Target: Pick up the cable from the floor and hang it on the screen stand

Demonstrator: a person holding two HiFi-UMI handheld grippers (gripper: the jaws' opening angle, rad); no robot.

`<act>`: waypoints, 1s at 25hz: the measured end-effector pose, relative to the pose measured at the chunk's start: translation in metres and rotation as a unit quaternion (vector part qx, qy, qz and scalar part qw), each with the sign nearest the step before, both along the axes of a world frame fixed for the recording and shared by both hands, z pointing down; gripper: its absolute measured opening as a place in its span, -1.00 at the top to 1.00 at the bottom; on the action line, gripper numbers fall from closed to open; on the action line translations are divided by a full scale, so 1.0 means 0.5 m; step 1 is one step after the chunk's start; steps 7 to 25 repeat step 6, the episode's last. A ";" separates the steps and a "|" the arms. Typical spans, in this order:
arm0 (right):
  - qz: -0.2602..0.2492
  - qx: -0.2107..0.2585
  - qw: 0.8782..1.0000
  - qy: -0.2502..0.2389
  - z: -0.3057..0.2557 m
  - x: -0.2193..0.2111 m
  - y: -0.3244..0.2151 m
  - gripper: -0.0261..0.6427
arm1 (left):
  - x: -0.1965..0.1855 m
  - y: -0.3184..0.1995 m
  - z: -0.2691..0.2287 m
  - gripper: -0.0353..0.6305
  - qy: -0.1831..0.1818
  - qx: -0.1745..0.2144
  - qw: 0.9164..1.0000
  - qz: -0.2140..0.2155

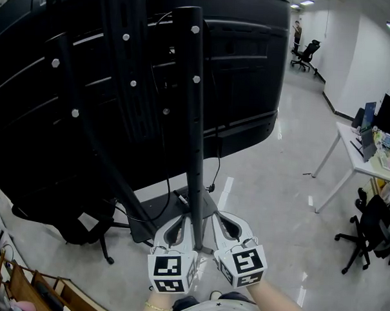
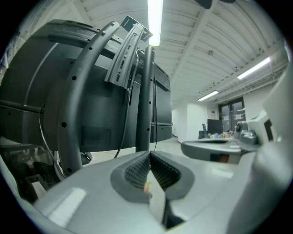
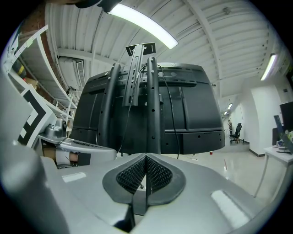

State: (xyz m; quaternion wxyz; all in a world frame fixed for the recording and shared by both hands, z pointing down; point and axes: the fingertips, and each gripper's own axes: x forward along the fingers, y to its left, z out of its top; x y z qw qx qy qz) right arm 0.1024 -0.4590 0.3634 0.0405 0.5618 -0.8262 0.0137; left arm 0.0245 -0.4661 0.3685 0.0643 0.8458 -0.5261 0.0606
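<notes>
The left gripper point(image 1: 177, 229) and right gripper point(image 1: 229, 230) were held low beside the stand post point(image 1: 195, 119), all fingers pressed together on nothing, seemingly idle, no cable being grasped.

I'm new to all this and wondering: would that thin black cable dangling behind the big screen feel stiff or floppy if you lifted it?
Probably floppy: the cable is thin and hangs in a loose, slightly wavy line below the screen. It is likely light, being so slim. Pushed sideways, it would probably sway rather than resist.
</notes>
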 end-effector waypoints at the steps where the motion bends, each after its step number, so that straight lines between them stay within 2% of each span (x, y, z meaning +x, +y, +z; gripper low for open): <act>1: 0.001 0.000 1.000 0.000 -0.001 0.000 0.000 0.93 | 0.001 0.001 0.000 0.88 -0.001 0.000 1.000 0.001; 25: 0.003 0.000 1.000 0.001 -0.001 0.003 0.000 0.93 | 0.002 0.001 0.000 0.88 -0.006 -0.001 1.000 0.002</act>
